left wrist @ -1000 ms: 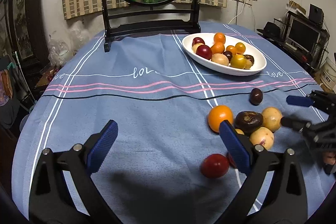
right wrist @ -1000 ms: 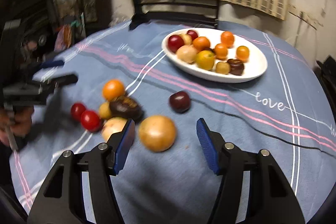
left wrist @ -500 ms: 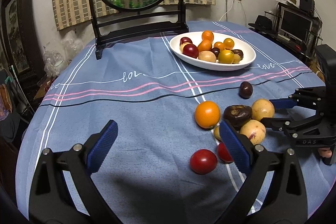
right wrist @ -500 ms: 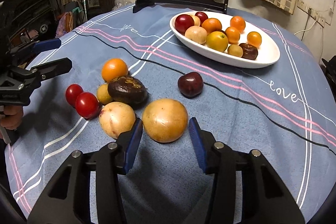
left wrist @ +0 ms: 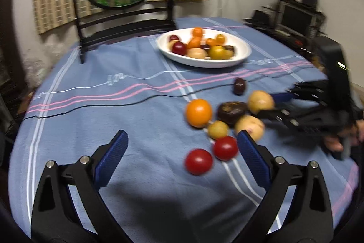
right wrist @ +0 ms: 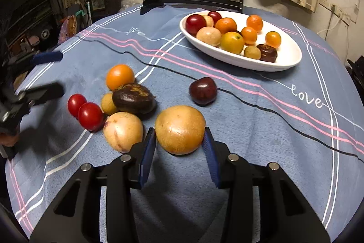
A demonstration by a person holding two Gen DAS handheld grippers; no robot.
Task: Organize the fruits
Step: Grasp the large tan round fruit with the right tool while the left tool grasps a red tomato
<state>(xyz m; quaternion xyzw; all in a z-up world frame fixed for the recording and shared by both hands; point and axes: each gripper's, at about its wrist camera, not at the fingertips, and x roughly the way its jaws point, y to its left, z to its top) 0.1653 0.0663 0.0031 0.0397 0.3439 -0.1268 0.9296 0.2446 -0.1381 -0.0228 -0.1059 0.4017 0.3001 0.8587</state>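
Right gripper (right wrist: 179, 140), jaws just closing, clamped on yellow fruit (right wrist: 180, 129) near tabletop's (right wrist: 261, 129) front edge; left gripper (left wrist: 182, 152) spread apart.

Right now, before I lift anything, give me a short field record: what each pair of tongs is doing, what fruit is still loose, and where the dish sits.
right tongs: jaws have just been closing, blue pads against both sides of the large round tan fruit
left tongs: open, empty, above the blue striped tablecloth
loose fruit: round orange fruit, wrinkled dark brown fruit, two red tomatoes, dark red plum
dish: white oval dish, far side, already holding fruit
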